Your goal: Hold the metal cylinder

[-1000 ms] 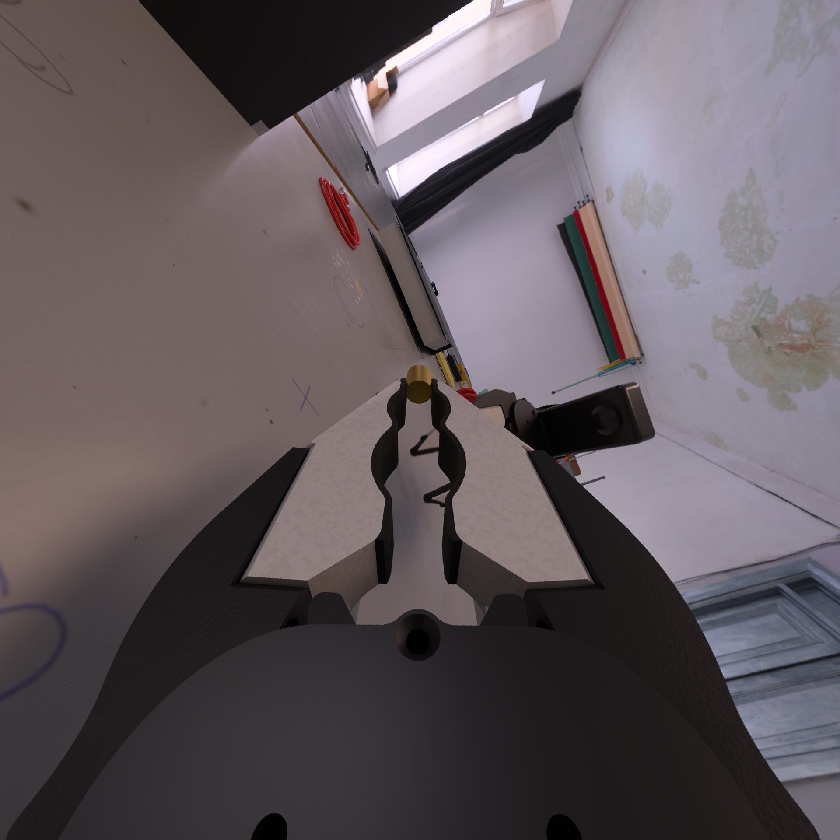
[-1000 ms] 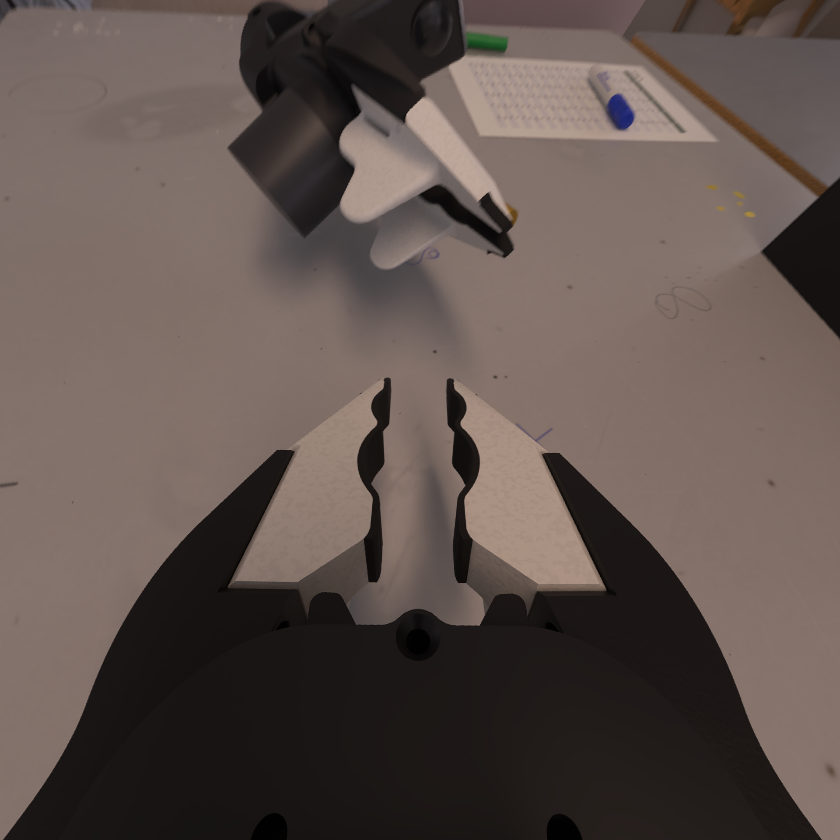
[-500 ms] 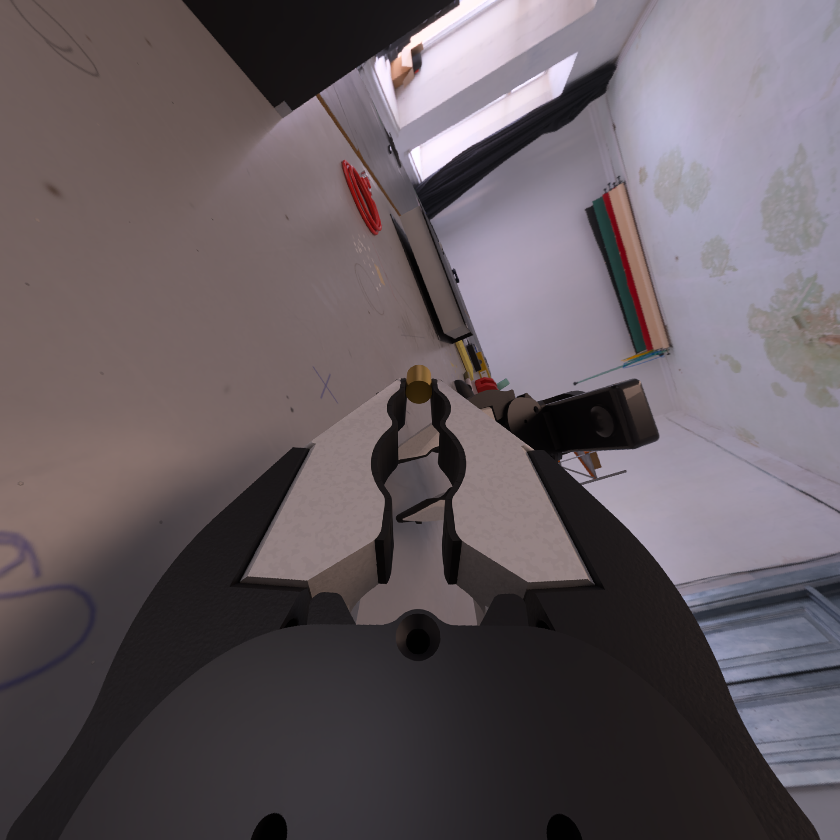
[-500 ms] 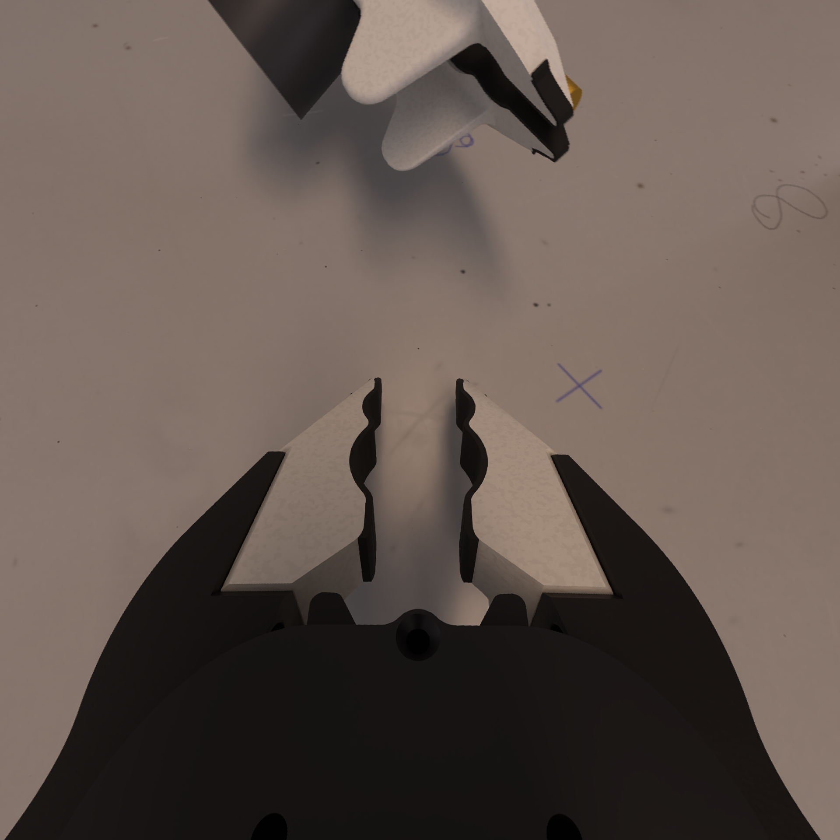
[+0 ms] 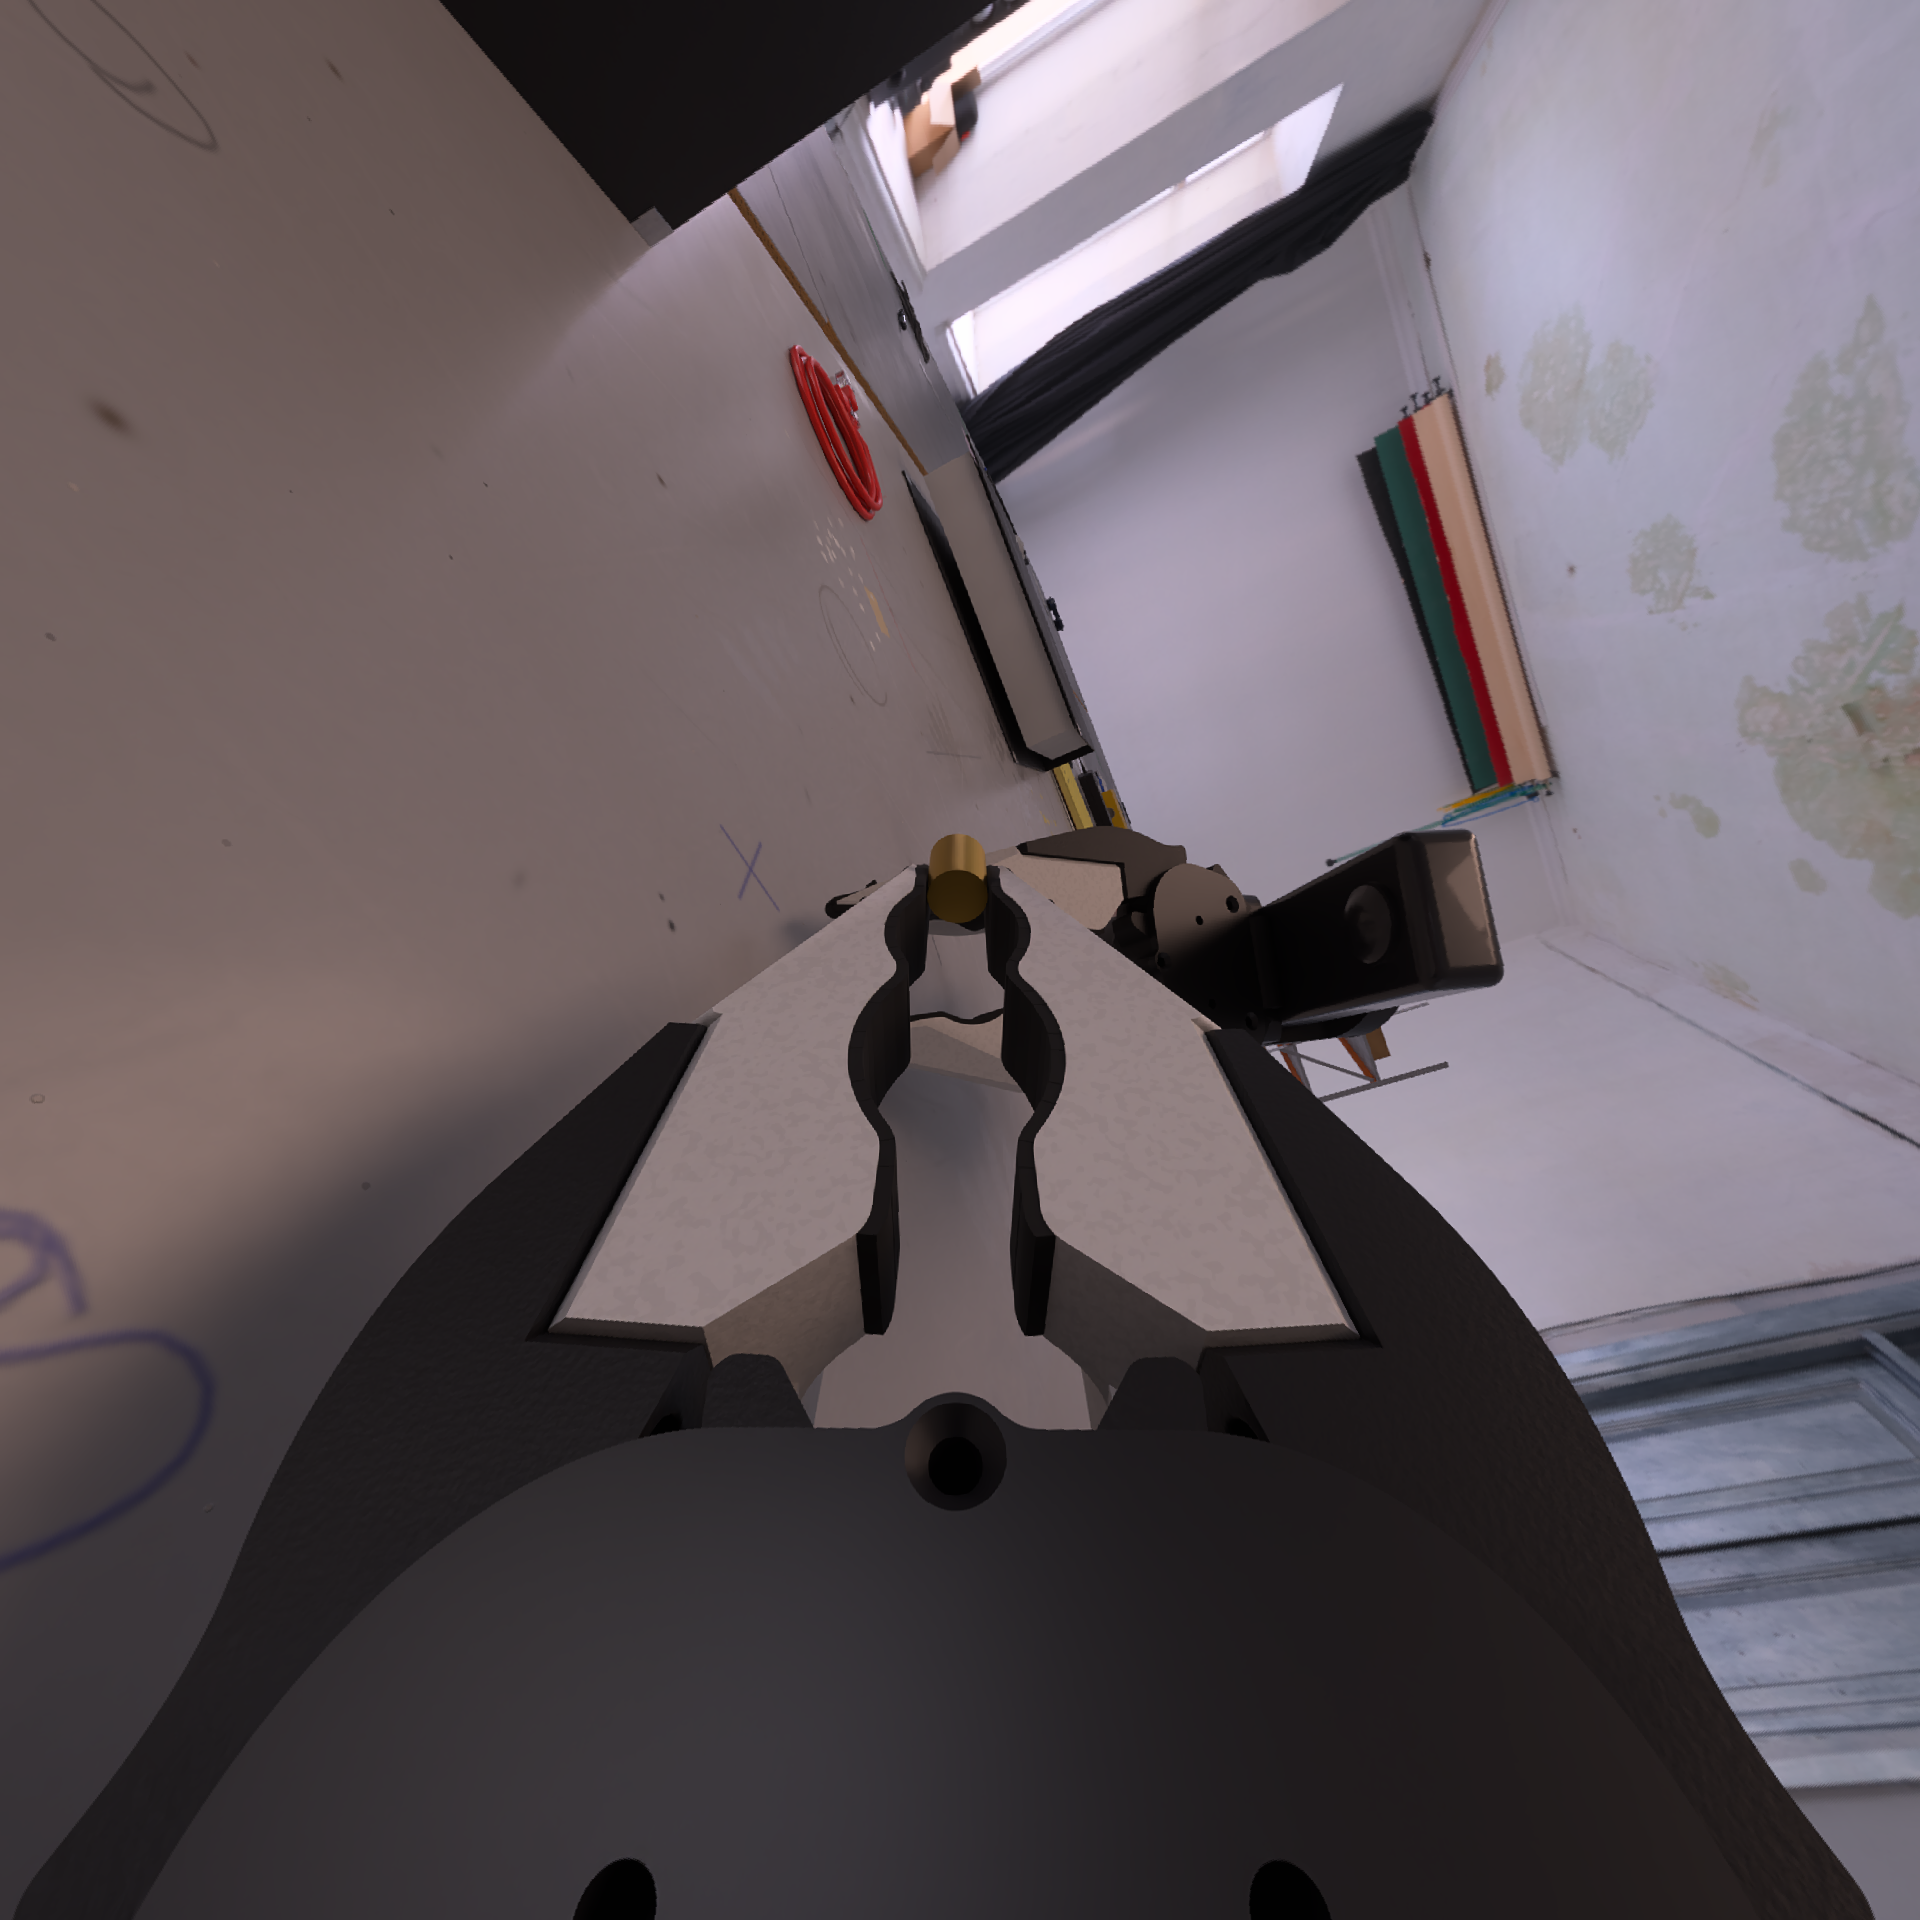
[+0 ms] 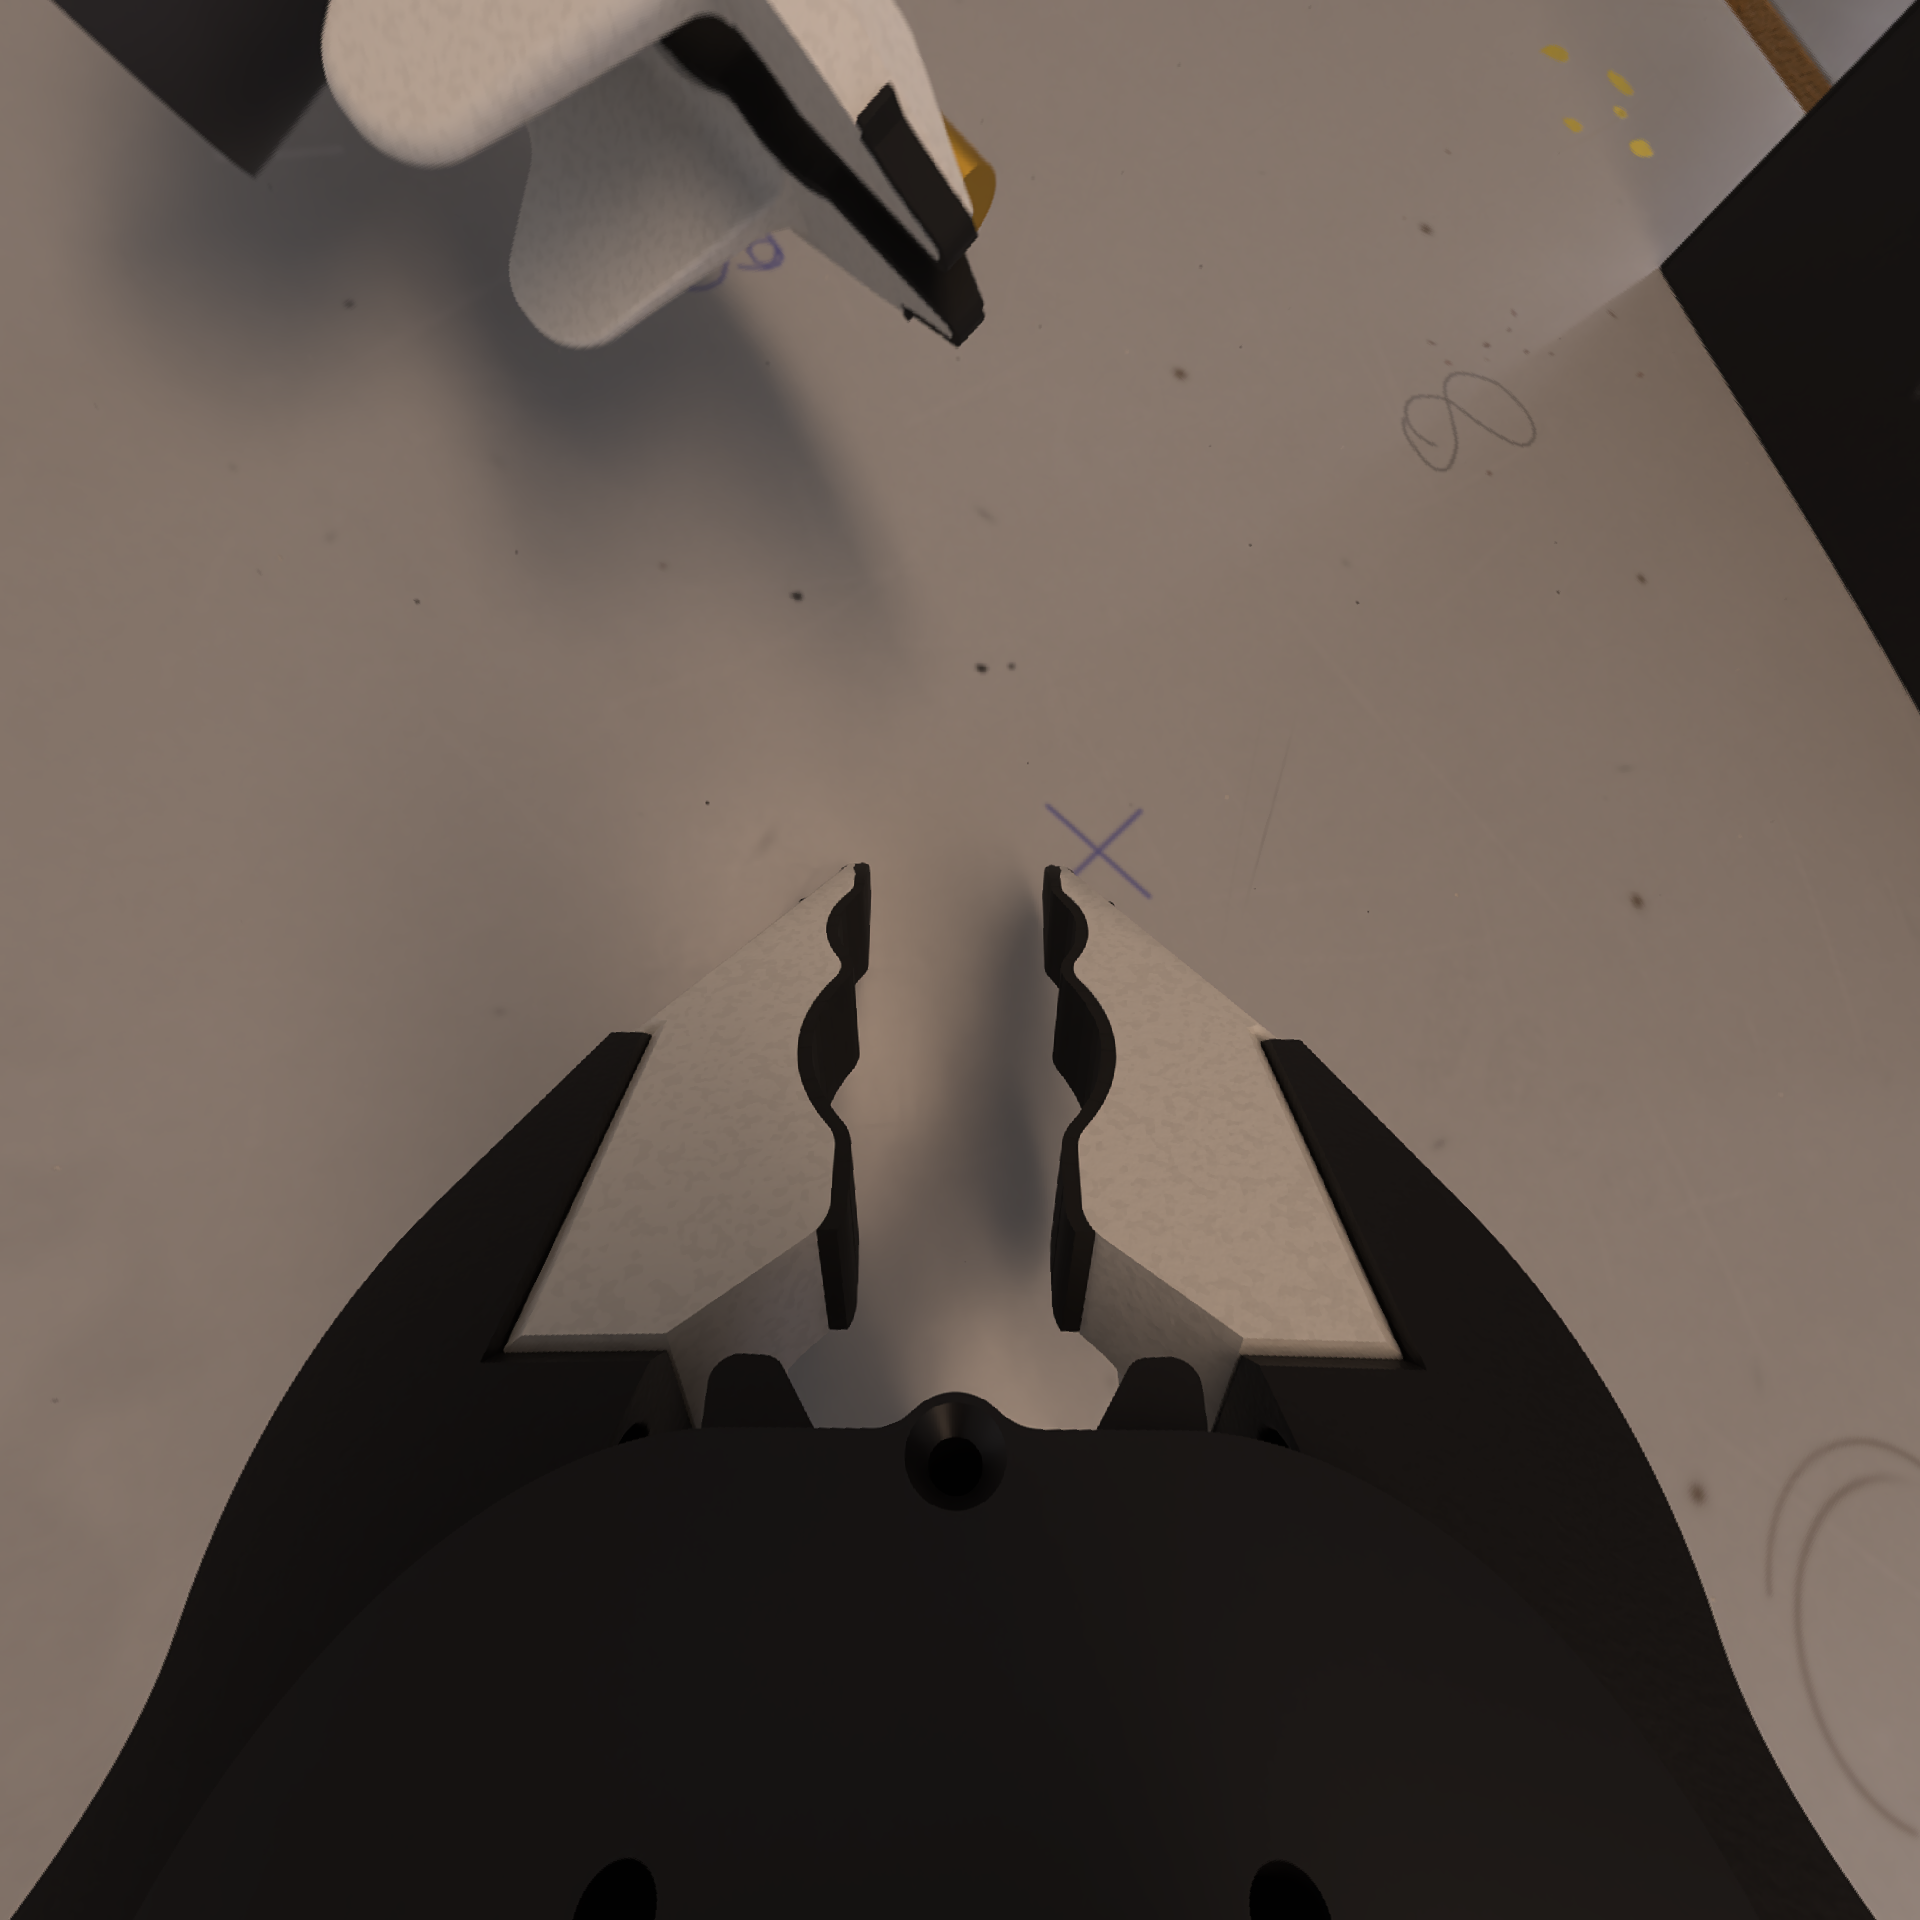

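A small brass-coloured metal cylinder sits pinched between the tips of my left gripper, which is shut on it and holds it above the grey table. In the right wrist view the left gripper shows at the top, with a sliver of the cylinder poking out past its fingertips. My right gripper is open and empty, low over the table, below the left one in that view. It also shows in the left wrist view, just beyond the cylinder.
A blue X mark is drawn on the table beside my right fingertip. A red coiled cable and a flat black-edged board lie farther along the table. A dark block stands at the right edge.
My right gripper has moved closer to the left one and opened a little wider. The left gripper keeps its hold on the cylinder and has barely shifted.
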Robot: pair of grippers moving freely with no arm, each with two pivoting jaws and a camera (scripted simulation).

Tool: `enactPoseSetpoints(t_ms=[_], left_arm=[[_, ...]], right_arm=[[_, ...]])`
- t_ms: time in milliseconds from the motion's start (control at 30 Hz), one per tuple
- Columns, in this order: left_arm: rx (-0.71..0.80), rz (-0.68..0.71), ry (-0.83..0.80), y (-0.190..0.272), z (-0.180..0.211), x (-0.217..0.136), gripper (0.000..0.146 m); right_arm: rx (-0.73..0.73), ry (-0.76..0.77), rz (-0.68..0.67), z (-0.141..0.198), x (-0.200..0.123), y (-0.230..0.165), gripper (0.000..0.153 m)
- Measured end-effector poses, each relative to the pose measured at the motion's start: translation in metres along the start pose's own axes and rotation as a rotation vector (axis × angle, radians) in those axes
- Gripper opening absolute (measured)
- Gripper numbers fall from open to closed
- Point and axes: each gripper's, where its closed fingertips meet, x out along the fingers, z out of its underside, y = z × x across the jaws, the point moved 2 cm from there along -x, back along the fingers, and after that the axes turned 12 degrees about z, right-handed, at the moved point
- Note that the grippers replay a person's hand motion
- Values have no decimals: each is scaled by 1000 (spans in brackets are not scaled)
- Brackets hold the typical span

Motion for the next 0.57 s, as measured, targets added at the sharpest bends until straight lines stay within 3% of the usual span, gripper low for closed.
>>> enactPoseSetpoints(t_ms=[233,567], left_arm=[[0,-2,7,-1,-2,-1,10],[0,7,14,1,-3,-2,10]], right_arm=[[177,-19,-110,-10,-9,-21,32],[143,-79,-32,-12,1,-33,41]])
